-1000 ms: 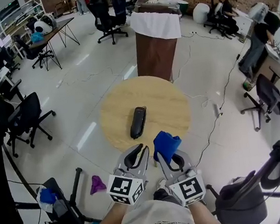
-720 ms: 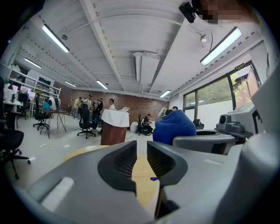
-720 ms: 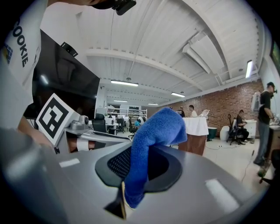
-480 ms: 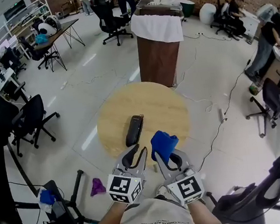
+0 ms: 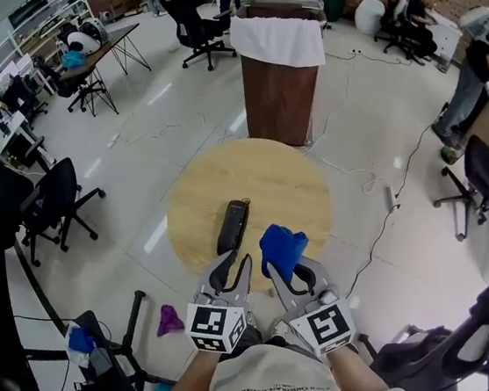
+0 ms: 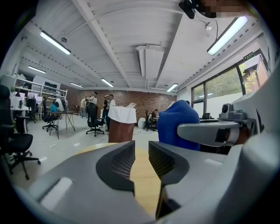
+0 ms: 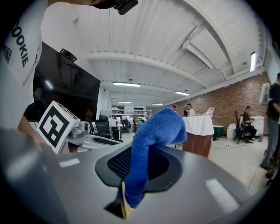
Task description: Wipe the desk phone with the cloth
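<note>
A black desk phone handset (image 5: 233, 224) lies on the round wooden table (image 5: 289, 185), left of its middle. My left gripper (image 5: 231, 271) hovers over the table's near edge just short of the phone; its jaws are opening, a narrow gap shows between the pads (image 6: 124, 161), and nothing is between them. To its right, my right gripper (image 5: 286, 263) is shut on a blue cloth (image 5: 282, 247), which bunches up above the jaws. The same blue cloth (image 7: 148, 144) is pinched between the pads in the right gripper view and shows as a blue cloth (image 6: 178, 124) beside the left jaws.
A brown pedestal (image 5: 278, 71) with a white cover stands beyond the table. Office chairs (image 5: 47, 206) stand to the left, another chair (image 5: 449, 351) at lower right. A purple rag (image 5: 168, 319) lies on the floor near a chair base. A cable (image 5: 379, 209) runs right of the table.
The view has shifted, so the table and phone sit a little nearer the grippers. Both grippers keep their places side by side, and the cloth stays in the right one.
</note>
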Demonstrator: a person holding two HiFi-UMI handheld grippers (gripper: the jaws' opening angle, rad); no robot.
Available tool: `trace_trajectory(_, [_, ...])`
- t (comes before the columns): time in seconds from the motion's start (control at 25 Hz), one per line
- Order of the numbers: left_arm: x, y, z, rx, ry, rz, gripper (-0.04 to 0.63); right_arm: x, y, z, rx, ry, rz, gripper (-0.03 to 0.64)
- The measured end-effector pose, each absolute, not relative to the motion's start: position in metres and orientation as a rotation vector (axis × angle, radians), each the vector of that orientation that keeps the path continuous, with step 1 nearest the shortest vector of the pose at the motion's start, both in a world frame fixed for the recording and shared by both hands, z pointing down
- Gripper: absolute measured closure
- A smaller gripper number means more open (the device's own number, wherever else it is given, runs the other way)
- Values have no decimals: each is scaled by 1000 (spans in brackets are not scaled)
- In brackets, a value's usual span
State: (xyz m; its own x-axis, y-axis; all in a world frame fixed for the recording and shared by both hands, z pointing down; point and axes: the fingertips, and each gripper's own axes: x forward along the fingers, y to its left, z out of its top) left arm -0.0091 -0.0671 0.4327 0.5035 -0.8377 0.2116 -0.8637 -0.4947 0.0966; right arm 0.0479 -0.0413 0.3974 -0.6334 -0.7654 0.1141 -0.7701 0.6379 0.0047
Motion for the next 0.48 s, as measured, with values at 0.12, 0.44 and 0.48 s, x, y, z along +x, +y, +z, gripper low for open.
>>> trace_trajectory(0.12, [-12, -76, 439, 2543, -1459, 204, 495, 45, -48, 400, 1283, -2735, 68, 558])
trace_trajectory(0.44, [-23, -103, 461, 2524, -1448, 283, 480, 38, -70, 404, 1298, -2703, 76, 557])
trace_trajectory(0.48, [-25, -107, 466, 2518, -1446, 305, 479, 37, -73, 405, 1297, -2699, 78, 557])
